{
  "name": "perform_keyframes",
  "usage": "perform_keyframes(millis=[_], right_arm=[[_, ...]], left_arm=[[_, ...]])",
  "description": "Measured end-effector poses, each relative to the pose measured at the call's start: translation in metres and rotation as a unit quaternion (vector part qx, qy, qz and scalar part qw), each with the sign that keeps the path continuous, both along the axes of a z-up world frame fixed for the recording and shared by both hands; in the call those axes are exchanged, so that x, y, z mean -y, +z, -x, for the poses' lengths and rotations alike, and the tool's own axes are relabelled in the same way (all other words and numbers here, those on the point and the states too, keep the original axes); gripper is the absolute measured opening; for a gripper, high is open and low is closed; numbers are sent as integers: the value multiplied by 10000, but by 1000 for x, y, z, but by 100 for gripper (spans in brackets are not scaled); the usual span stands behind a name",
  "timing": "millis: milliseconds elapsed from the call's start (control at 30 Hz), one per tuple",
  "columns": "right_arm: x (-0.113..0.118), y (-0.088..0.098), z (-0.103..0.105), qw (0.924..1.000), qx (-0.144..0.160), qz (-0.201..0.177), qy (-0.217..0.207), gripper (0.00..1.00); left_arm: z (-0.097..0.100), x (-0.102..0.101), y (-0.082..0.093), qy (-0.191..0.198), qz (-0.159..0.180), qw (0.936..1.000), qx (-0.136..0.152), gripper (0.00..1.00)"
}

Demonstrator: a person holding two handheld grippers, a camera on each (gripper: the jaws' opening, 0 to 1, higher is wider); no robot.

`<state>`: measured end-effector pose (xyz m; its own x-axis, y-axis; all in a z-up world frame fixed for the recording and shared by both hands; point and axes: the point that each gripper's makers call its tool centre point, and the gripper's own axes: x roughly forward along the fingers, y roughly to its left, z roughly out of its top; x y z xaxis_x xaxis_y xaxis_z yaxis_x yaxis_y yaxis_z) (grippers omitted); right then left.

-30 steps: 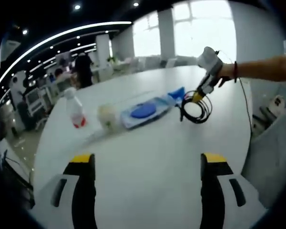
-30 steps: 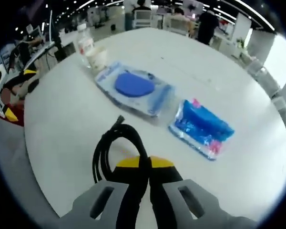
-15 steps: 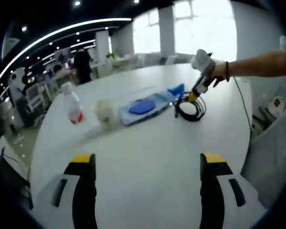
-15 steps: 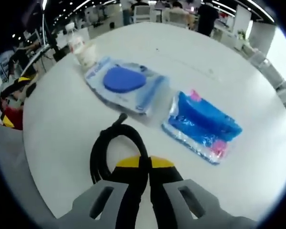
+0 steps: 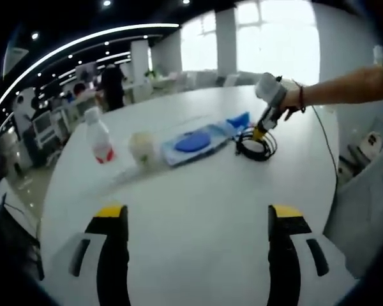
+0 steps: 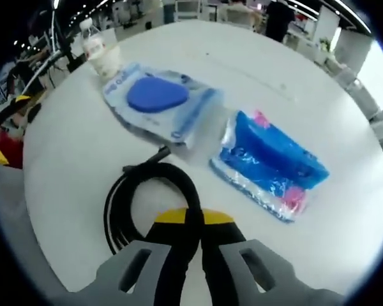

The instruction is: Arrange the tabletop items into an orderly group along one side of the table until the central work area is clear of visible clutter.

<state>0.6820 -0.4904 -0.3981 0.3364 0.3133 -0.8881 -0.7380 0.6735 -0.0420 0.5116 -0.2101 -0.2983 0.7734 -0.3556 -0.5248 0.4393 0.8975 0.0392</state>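
My right gripper (image 6: 193, 220) is shut on a coiled black cable (image 6: 143, 194), which rests low over the white table (image 6: 70, 146). Just beyond it lie a clear packet with a blue pad (image 6: 154, 102) and a blue wrapped packet (image 6: 271, 162). Farther back stand a paper cup (image 6: 106, 62) and a plastic bottle (image 6: 90, 36). In the left gripper view my left gripper (image 5: 198, 220) is open over bare table (image 5: 198, 191) with nothing between its jaws. Across from it are the bottle (image 5: 99, 136), the cup (image 5: 142, 148), the blue pad packet (image 5: 195, 140), the cable (image 5: 255, 143) and the right gripper (image 5: 263, 131) held by a hand.
The round table's edge (image 5: 332, 166) curves at the right, with a pale chair (image 5: 364, 197) beside it. People and desks (image 5: 108, 86) stand in the office behind. The near half of the table is bare.
The right gripper has carried the cable down and closer to the two packets; the coil now lies lower over the table. The left gripper has stayed open and nearly still.
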Motion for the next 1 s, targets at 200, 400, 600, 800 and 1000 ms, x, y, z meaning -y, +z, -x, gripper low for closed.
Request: perform_keyframes(millis=[200, 400, 600, 800, 1000], right_arm=[[3, -4, -3, 9997, 61, 225, -29, 10], [4, 1, -10, 9992, 190, 108, -344, 22], [1, 14, -14, 9967, 223, -263, -730, 30], [-2, 20, -5, 9958, 148, -423, -795, 43], [-8, 32, 2, 9947, 271, -639, -763, 61]], left_arm=[[0, -1, 1, 24, 3, 10000, 13, 86], [0, -1, 2, 16, 13, 10000, 17, 87], [0, 0, 1, 19, 27, 10000, -29, 87], [0, 0, 1, 47, 44, 10000, -44, 89], [0, 1, 2, 57, 81, 9999, -47, 91]])
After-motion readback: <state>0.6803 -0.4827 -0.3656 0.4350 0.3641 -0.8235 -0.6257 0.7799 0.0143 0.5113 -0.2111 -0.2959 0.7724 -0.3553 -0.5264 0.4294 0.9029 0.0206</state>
